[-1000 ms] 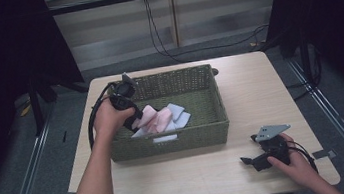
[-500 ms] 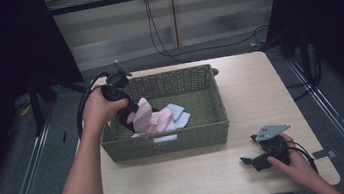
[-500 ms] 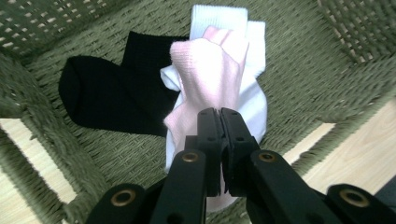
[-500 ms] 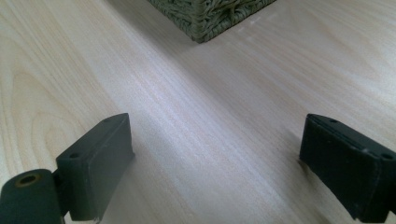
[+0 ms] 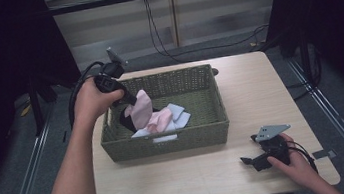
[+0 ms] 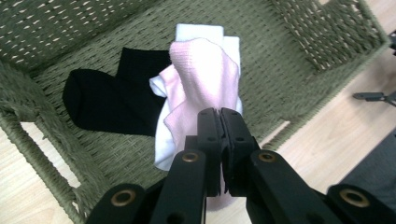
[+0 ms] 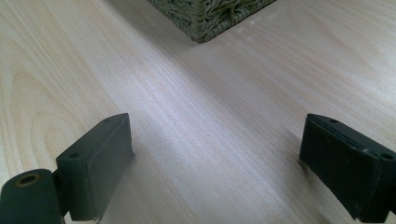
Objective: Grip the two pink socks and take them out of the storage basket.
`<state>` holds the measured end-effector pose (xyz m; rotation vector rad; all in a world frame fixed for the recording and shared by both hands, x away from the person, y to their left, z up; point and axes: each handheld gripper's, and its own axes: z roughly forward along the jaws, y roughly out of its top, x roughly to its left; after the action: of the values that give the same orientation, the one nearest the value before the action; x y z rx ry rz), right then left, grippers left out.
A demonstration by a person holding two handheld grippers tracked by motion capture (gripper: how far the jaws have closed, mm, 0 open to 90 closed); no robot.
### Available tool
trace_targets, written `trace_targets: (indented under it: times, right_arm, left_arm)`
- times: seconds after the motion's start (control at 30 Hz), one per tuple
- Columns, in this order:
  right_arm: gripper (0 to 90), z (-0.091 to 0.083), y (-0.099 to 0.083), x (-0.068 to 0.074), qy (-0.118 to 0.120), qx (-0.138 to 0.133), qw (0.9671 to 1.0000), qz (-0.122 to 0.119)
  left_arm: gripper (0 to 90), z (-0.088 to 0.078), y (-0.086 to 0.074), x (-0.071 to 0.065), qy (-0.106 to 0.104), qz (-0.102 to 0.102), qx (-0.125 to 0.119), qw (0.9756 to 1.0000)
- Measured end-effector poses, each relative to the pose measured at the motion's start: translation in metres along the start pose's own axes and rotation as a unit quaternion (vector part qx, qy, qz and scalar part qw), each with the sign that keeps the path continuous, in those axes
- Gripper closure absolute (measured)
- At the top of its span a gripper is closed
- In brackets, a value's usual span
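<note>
A green woven basket (image 5: 165,140) sits on a wooden table (image 5: 254,86). The left gripper (image 5: 127,99) is above the left part of the basket. Its two black jaws are squeezed together on a pink sock (image 5: 140,109), and the sock hangs down from them into the basket. In the left gripper view, the pink sock (image 6: 205,79) dangles from the pinched jaws over the basket floor (image 6: 280,70). Under it lies a white sock (image 6: 198,32), and a black sock (image 6: 109,100) lies flat just beside that one. In the high view, more soft pink and white socks (image 5: 168,120) lie in a small pile in the middle of the basket.

The right gripper (image 5: 256,159) rests low on the table near the front right corner, well apart from the basket. Its jaws stand wide apart with nothing but bare wood (image 7: 210,130) between them. A corner of the basket (image 7: 210,18) shows farther ahead of it.
</note>
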<state>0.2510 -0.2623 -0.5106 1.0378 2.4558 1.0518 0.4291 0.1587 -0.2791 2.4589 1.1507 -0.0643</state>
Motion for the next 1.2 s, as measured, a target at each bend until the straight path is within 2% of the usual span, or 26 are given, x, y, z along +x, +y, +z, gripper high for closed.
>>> trace_targets:
  times: [0.37,0.47,0.57,0.67,0.83,1.1,1.2]
  right_arm:
    - [8.7,0.000,0.000,0.000,0.000,0.000,1.0000,0.000]
    - [8.7,0.000,0.000,0.000,0.000,-0.001,1.0000,0.000]
    - [8.8,0.000,0.000,0.000,0.000,0.000,1.0000,0.000]
    - [8.7,0.000,0.000,0.000,0.000,0.000,1.0000,0.000]
    - [8.8,0.000,0.000,0.000,0.000,0.000,1.0000,0.000]
    - [8.8,0.000,0.000,0.000,0.000,0.000,1.0000,0.000]
    - [8.8,0.000,0.000,0.000,0.000,0.000,1.0000,0.000]
  left_arm:
    - [87.3,-0.012,0.007,-0.009,-0.015,0.000,0.001,0.9999]
    - [87.3,-0.019,0.009,-0.017,-0.025,0.013,-0.002,0.9996]
    - [87.3,-0.022,0.009,-0.021,-0.027,0.013,-0.005,0.9996]
    - [87.3,-0.030,0.009,-0.027,-0.031,0.024,-0.004,0.9992]
    - [87.2,-0.038,0.009,-0.033,-0.036,0.033,-0.007,0.9988]
    - [87.3,-0.044,0.007,-0.040,-0.044,0.037,-0.006,0.9983]
    - [87.3,-0.044,0.005,-0.045,-0.051,0.047,-0.001,0.9976]
